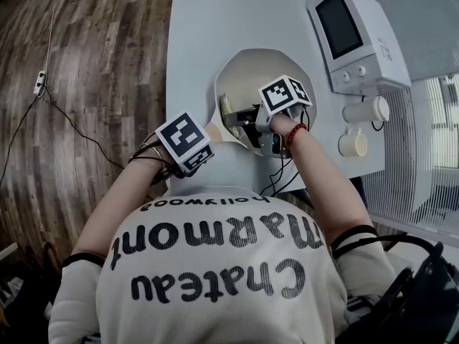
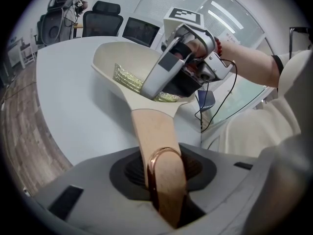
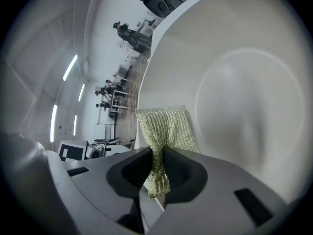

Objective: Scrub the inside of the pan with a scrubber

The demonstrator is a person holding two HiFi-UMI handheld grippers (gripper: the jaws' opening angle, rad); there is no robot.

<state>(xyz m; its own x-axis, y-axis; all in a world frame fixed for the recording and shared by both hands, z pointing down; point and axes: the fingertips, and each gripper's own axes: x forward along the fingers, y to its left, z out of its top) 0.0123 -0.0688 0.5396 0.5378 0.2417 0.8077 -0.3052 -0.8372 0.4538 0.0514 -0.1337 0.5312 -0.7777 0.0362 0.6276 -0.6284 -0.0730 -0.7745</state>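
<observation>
So, pan: cream one, sitting on the white surface, its wooden handle pointing back toward us.
Left gripper: we've got its jaws clamped on the end of that handle.
Right gripper: down inside the pan, jaws pinched tight on a gold mesh scrubber.
Scrubber: bunched between our right jaws, free end fanned out flat against the pan's inner wall, on the handle side.
Also around: a white appliance with a screen at the surface's far edge.
</observation>
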